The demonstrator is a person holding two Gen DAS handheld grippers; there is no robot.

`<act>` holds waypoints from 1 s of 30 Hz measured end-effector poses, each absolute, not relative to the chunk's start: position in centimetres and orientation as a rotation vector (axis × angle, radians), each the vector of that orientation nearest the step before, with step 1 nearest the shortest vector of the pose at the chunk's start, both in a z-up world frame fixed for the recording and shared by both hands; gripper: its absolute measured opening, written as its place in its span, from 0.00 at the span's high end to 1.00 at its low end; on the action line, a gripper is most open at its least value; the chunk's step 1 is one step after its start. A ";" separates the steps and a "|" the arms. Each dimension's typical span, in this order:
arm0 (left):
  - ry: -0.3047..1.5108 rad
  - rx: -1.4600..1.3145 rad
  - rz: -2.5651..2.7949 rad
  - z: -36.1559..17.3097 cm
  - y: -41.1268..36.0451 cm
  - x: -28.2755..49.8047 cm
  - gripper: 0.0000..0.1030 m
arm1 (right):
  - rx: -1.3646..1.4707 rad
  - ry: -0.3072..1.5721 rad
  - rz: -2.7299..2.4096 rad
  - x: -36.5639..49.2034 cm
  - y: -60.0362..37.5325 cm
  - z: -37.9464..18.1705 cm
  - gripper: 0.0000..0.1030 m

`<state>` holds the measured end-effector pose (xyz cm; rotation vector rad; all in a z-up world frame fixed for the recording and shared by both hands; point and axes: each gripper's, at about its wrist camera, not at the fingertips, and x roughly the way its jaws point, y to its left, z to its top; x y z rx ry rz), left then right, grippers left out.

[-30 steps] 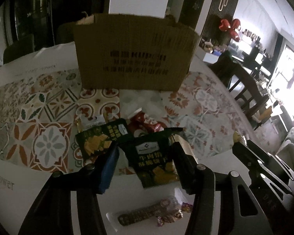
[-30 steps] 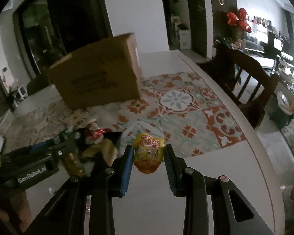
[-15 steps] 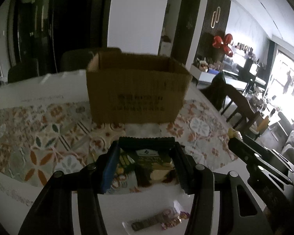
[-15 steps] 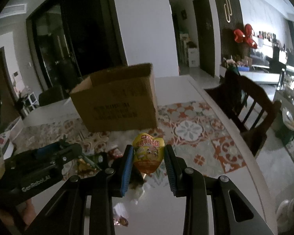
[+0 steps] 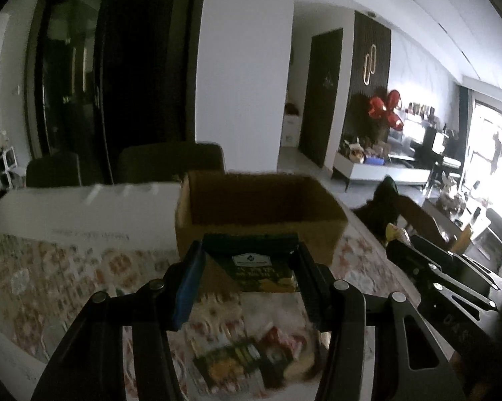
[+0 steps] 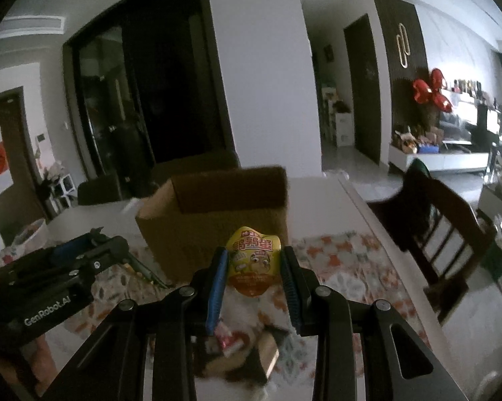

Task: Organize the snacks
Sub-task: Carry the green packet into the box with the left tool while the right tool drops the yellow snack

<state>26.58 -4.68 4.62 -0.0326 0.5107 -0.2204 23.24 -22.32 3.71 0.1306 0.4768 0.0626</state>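
My left gripper (image 5: 249, 267) is shut on a dark green snack bag (image 5: 256, 264) and holds it up in front of the open cardboard box (image 5: 261, 210), near its front rim. My right gripper (image 6: 253, 267) is shut on a yellow snack pouch (image 6: 253, 265), raised before the same box (image 6: 214, 214). Each gripper shows in the other's view, the right one (image 5: 441, 277) at the right and the left one (image 6: 60, 267) at the left. Several loose snack packs (image 5: 247, 357) lie on the patterned tablecloth below, also in the right wrist view (image 6: 240, 351).
The box stands on a table with a tiled-pattern cloth (image 5: 50, 277). Dark chairs (image 5: 170, 162) stand behind the table and a wooden chair (image 6: 441, 220) at its right side. A white pillar (image 5: 244, 67) rises behind.
Both grippers have risen with their snacks and moved toward the box; its open top now shows, and the snack pile has dropped low in both views.
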 end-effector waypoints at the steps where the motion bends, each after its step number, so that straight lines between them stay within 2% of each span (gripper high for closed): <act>1: 0.502 -0.029 -0.220 4.9 -4.6 27.0 0.49 | 0.125 0.467 0.070 23.9 -22.2 4.1 0.68; 12: 0.446 -0.021 -0.219 9.0 -4.8 33.5 0.49 | 0.113 0.444 0.132 30.7 -21.6 7.0 0.68; 24: 0.579 0.006 -0.256 6.9 -6.3 41.1 0.48 | 0.086 0.541 0.130 38.1 -21.7 5.7 0.67; 25: 0.589 0.013 -0.257 6.6 -6.4 41.4 0.47 | 0.084 0.552 0.127 38.5 -21.7 5.4 0.67; 26: 0.601 0.024 -0.246 6.2 -6.4 41.8 0.41 | 0.084 0.560 0.118 39.0 -21.7 5.0 0.67; 27: 0.609 0.031 -0.233 6.0 -6.4 42.0 0.31 | 0.082 0.569 0.107 39.3 -21.8 4.8 0.66; 28: 0.612 0.033 -0.221 5.8 -6.3 42.0 0.27 | 0.079 0.578 0.099 39.5 -21.9 4.6 0.57; 29: 0.606 0.032 -0.208 5.6 -6.1 41.9 0.26 | 0.082 0.591 0.086 39.7 -22.0 4.4 0.40; 30: 0.601 0.036 -0.203 5.5 -5.8 42.0 0.26 | 0.088 0.589 0.074 39.9 -22.0 4.4 0.35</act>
